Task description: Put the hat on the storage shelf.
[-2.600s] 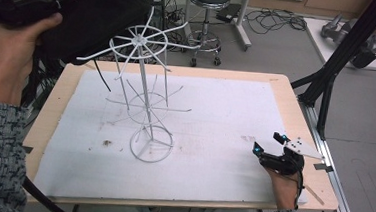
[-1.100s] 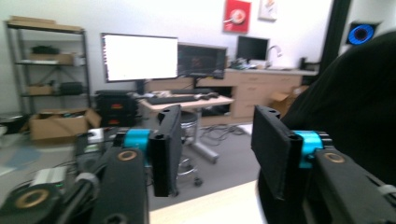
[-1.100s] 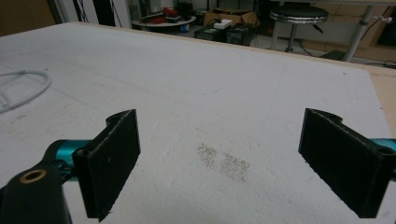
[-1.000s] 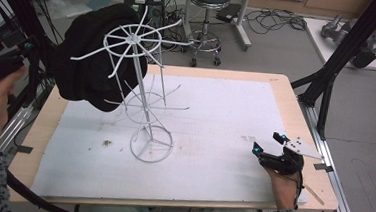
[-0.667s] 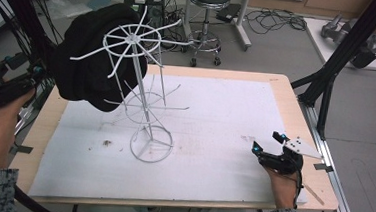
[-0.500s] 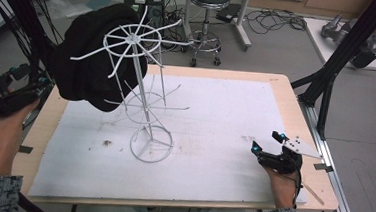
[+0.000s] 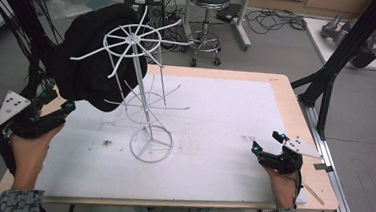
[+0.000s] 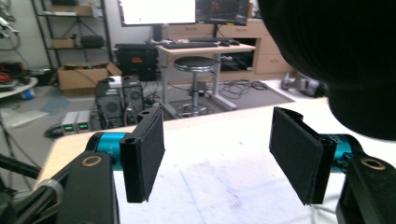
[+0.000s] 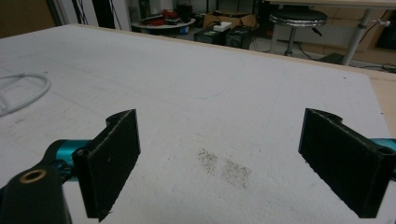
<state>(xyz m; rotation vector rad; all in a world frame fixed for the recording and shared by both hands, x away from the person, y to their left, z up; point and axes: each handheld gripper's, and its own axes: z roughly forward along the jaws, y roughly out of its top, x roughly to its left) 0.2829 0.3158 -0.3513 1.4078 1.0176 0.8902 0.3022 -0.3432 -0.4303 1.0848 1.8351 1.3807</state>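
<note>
one wire rack, one black hat, two tongs — left, right

A hat hangs on the wire rack, standing left of centre on the table.

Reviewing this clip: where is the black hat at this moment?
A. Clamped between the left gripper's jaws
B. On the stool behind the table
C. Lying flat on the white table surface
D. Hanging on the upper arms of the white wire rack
D: in the high view the black hat hangs on the upper arms of the white wire rack, while the left gripper is open with nothing between its jaws.
</note>
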